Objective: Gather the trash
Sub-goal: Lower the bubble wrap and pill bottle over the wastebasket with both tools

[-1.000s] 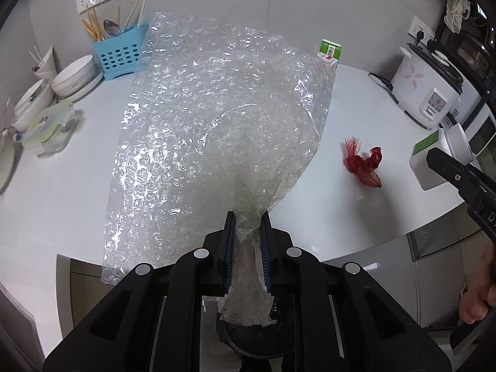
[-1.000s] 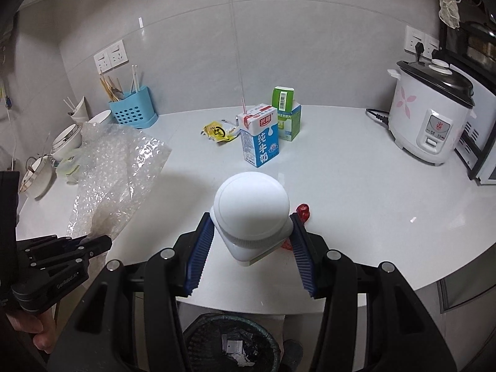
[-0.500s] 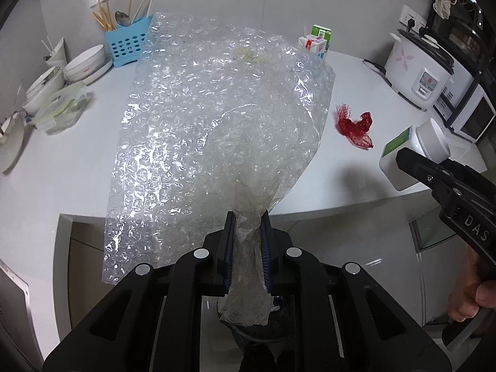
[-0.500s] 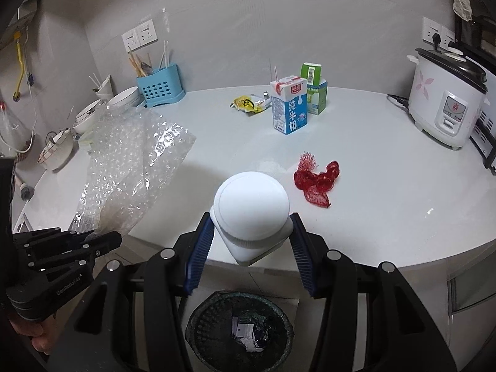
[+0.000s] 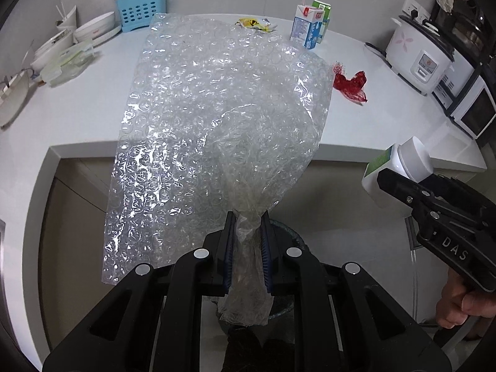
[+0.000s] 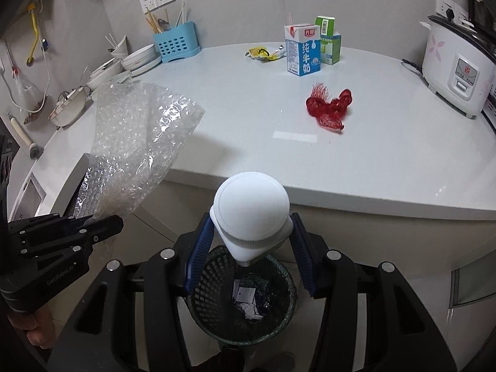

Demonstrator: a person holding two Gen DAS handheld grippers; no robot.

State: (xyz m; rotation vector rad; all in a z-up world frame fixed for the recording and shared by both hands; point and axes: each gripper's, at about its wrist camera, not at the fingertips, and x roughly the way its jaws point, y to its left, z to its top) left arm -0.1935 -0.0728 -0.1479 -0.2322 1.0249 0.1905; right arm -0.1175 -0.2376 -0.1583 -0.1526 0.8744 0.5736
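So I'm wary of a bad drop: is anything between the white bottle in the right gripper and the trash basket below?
Nothing visible: the white bottle hangs over the trash basket, whose mouth is open.

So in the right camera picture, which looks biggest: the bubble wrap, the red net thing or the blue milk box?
1. bubble wrap, though it is nearer the camera.
2. and 3. red net and blue milk carton look about alike.

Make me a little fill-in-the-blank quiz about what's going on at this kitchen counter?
1. The left gripper is shut on a sheet of ____ wrap.
2. The right gripper holds a white bottle above the ____.
3. The crumpled net left on the counter is ____ in colour.

Missing words: bubble; trash basket; red
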